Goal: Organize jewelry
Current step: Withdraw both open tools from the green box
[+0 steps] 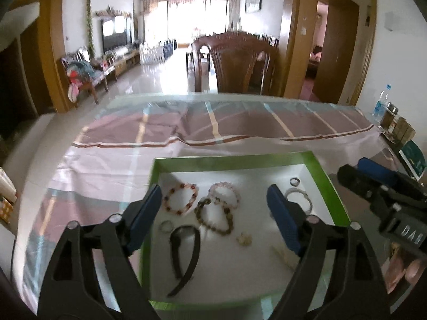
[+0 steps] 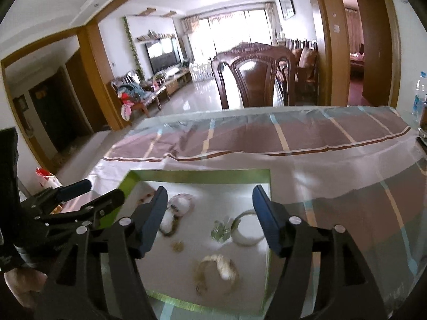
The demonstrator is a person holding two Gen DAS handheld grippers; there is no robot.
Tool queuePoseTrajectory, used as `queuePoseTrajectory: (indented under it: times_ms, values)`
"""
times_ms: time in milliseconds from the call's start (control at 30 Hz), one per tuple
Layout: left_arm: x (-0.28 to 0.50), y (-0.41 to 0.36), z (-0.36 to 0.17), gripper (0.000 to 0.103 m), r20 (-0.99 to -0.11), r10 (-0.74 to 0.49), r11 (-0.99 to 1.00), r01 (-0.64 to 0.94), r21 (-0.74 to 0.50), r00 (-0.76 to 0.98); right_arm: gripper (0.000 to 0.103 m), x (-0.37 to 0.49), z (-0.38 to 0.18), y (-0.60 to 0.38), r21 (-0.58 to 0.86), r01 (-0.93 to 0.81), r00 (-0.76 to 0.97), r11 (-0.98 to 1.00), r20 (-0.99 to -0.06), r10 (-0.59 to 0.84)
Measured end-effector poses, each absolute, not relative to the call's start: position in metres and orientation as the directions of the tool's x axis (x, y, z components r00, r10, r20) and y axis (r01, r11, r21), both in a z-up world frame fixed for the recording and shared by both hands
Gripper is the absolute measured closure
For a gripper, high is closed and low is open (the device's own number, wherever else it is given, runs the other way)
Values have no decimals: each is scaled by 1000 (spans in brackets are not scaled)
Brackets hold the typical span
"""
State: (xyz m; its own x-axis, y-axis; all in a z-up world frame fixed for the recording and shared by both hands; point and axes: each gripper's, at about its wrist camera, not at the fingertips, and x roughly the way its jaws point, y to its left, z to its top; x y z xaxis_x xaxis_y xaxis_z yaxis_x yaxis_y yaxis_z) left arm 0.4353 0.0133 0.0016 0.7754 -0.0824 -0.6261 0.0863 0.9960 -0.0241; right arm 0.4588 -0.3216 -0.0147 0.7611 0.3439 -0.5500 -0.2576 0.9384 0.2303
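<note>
The left claw (image 1: 213,208) hangs above the near half of a green-rimmed tray (image 1: 317,170), its blue fingers (image 1: 283,221) spread wide and holding nothing. Between them on the tray's white floor lie a red-bead bracelet (image 1: 181,198), a pink one (image 1: 224,194) to its right, an olive one (image 1: 213,220) just nearer, and a black hairband (image 1: 184,253) nearest. A pale bangle (image 1: 299,200) and a ring (image 1: 294,181) sit toward the tray's right wall.

The right claw (image 2: 209,218) also stands wide and holds nothing, over the tray's (image 2: 200,173) right half, with a white bangle (image 2: 246,229) just inside its right finger and a blurred bracelet (image 2: 217,272) nearer. In the left view it (image 1: 371,178) sits beyond the tray's right rim.

The tray rests on a checked cloth (image 1: 106,165) over the surface; bare cloth lies far and left of it, and bottles (image 1: 381,105) stand at the far right corner.
</note>
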Motion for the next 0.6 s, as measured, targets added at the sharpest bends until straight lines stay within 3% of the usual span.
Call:
queuePoseTrajectory:
  times_ms: [233,433,600]
  values:
    - [332,25,14,8,-552,-102,994,98,-37,828,28,368,-5,-336,257,-282,785,925,-492,376]
    - [241,43,-3,4,-521,-56,998,67,2,852,9,282,-18,-349,232,-226,839,946,-448,310]
    - [179,63,-25,4,-535,-107,993,60,-103,838,3,229,-45,-357,193,-164,841,967,-485,239]
